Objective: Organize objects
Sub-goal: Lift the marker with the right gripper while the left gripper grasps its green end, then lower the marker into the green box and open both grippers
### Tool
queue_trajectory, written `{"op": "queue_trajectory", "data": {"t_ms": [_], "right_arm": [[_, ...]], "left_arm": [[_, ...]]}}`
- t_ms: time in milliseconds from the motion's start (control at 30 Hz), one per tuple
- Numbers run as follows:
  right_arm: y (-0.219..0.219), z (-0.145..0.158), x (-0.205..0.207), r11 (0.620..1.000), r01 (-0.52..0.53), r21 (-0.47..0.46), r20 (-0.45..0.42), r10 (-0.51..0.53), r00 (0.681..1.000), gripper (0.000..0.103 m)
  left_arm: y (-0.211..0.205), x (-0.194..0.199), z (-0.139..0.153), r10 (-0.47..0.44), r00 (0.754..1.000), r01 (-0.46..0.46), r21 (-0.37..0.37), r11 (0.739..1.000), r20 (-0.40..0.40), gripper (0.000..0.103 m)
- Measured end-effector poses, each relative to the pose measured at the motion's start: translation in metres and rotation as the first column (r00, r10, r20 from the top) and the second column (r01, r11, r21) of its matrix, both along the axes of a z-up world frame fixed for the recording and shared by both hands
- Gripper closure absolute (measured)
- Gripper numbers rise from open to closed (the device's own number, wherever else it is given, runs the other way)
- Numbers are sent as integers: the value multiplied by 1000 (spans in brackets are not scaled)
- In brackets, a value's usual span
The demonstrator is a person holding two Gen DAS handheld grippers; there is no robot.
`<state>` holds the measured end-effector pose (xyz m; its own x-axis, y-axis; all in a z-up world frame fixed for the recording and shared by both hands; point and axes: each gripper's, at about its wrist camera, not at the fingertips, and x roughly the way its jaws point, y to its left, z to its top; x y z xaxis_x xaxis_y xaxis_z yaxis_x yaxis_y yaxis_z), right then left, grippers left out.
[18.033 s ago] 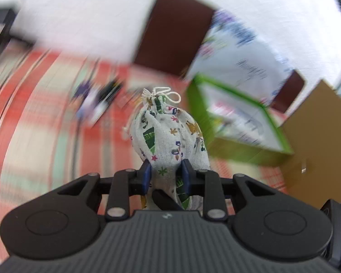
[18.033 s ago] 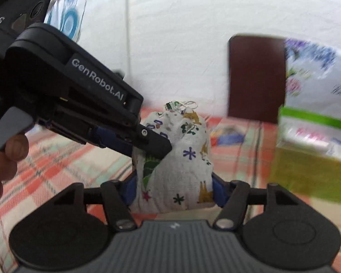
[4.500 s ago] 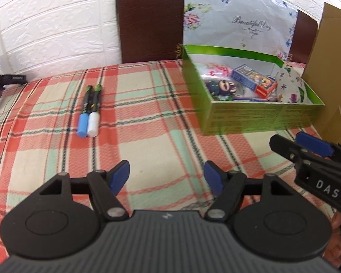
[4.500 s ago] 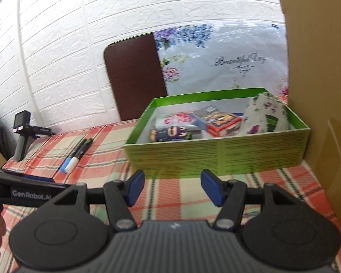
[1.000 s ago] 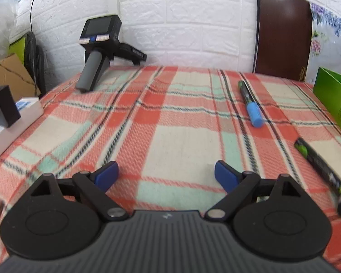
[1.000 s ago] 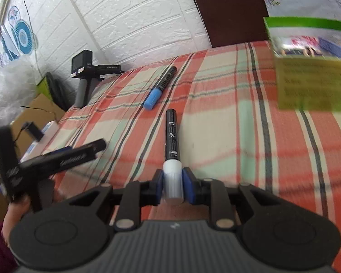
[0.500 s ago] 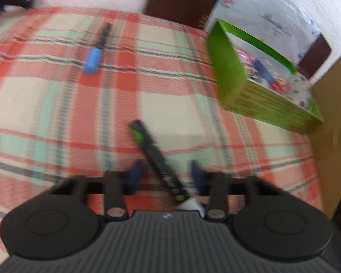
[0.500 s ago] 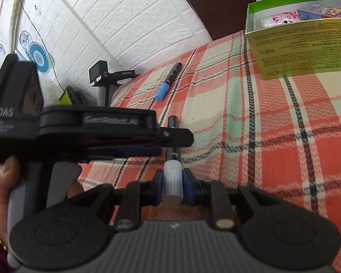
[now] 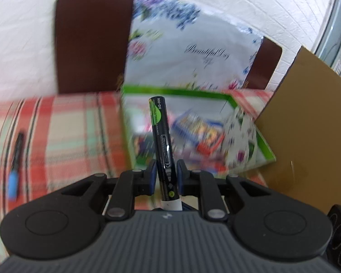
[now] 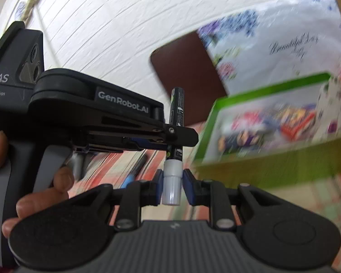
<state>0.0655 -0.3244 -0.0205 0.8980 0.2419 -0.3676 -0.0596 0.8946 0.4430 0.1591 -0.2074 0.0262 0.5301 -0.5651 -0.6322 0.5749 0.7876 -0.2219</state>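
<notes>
Both grippers clamped one black marker [image 9: 162,141], held off plaid tablecloth [image 9: 63,122]. Left gripper [image 9: 165,177] jaws closed on barrel; right gripper [image 10: 172,187] jaws closed on white cap [image 10: 171,182]. Green box [image 9: 245,157] behind, contents blurred. Blue-capped marker [image 9: 14,170] lay on cloth, well apart.

Left wrist view: looks forward and downward along its hand-held gripper [image 9: 165,175], close above the green box [image 9: 264,141]. Right wrist view: lower, nearer level, facing the same box [image 10: 257,168] from its side. Shared: box, black marker [image 9: 162,136], floral panel [image 9: 193,52].
</notes>
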Motion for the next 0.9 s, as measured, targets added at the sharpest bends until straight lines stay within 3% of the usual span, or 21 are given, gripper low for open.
{"op": "queue_trajectory", "data": {"t_ms": [133,300,433,600,700,900], "right_arm": [[-20,1,34,997,73,-27,23,-73,997,83],[-31,-16,66,986,154,-68,-38,-157,987,76],[-31,-16,48,980,184,-74,-4,-185,983,65],[-33,-15,13,971,236,-45,13,-236,972,66],[-30,-9,-12,968,245,-55,17,-244,970,61],[-29,-15,-42,967,251,-52,-56,-253,966,60]], "left_arm": [[-28,24,0,4,1000,-5,23,1000,29,80],[-38,38,-18,55,998,-56,113,992,14,80],[-32,29,-21,63,997,-69,146,987,47,77],[-19,8,-17,88,994,-97,159,983,66,74],[-11,-10,-16,94,992,-108,171,979,89,70],[3,-46,-23,87,987,-117,221,968,138,63]]}}
